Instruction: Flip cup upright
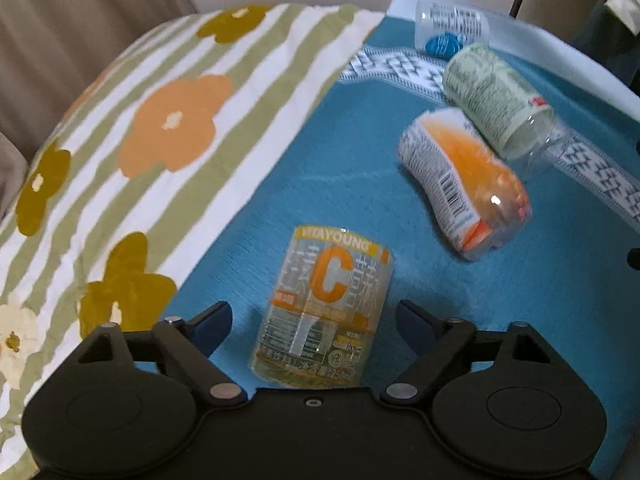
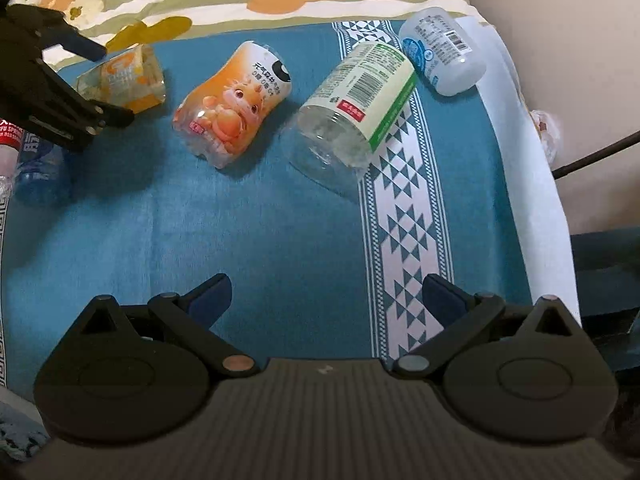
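The blue-padded fingers (image 1: 412, 316) of the left gripper (image 1: 314, 314) are spread apart on either side of a clear plastic cup with a yellow label and a large orange letter C (image 1: 324, 304), and they do not touch it. That cup lies tipped over on the teal cloth with a white patterned band (image 1: 344, 168). In the right wrist view it appears between the left gripper's fingers.

The right gripper (image 2: 326, 296) hovers over bare teal cloth with its fingers wide apart, holding nothing.

Beyond the yellow-labelled cup, farther along the teal cloth, three more containers lie on their sides: an orange cartoon-printed plastic cup (image 2: 232, 108), a clear cup with a pale green label (image 2: 352, 108) on the patterned band, and a pale blue-labelled cup (image 2: 440, 50) at the cloth's far edge. A floral striped sheet (image 1: 160, 120) borders the cloth.
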